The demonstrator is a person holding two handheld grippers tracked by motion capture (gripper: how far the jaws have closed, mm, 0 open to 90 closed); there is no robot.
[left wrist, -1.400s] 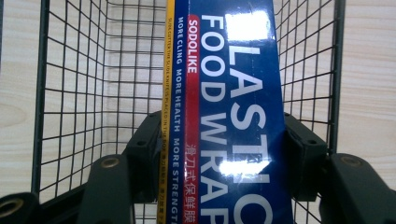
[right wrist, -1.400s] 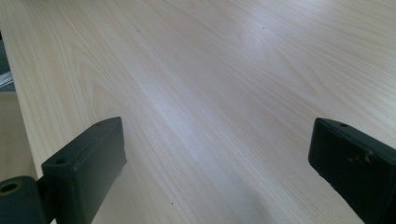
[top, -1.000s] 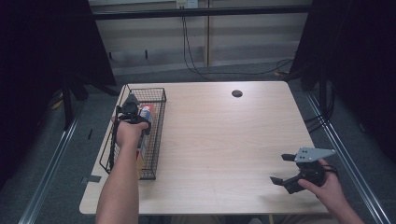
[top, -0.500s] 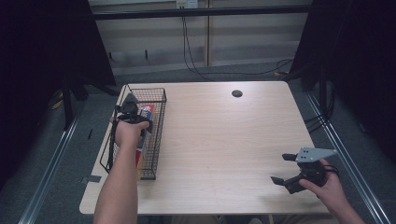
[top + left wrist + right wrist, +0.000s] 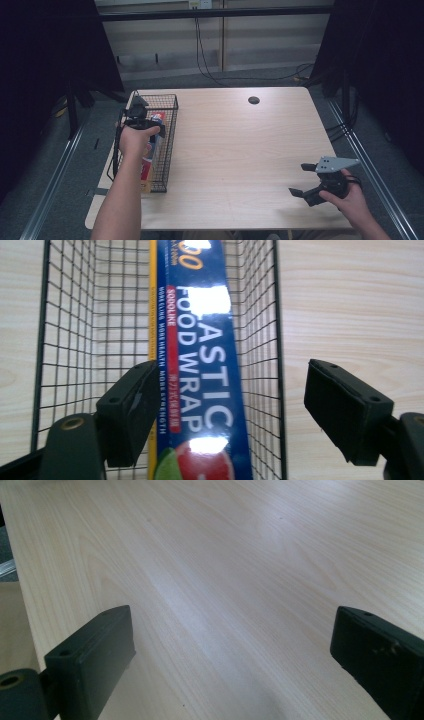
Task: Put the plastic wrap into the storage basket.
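Black wire forms the one basket on the pale wooden desk, set along its left edge, and inside it lies a single long blue box of plastic wrap, stretched lengthwise along the basket floor with a yellow edge toward one wall. Over the basket's far half hangs the left gripper, held from above in the person's left hand; seen through the left gripper view, its jaws have just been opening and stand about half spread, one pad just beside the box's yellow edge and the other out past the mesh wall over bare wood, neither pressing on the box, so the box rests free in the basket. Wire walls rise on both long sides of the box and stand between it and the desk. At the desk's near right corner, well apart from the basket, the right gripper sits low over the wood in the person's right hand, its grey three-cornered plate on top; its jaws are spread wide with only bare grain between them. One dark round grommet marks the far middle of the desk. Cables trail across the grey floor beyond, and dark curtains hang at either side.
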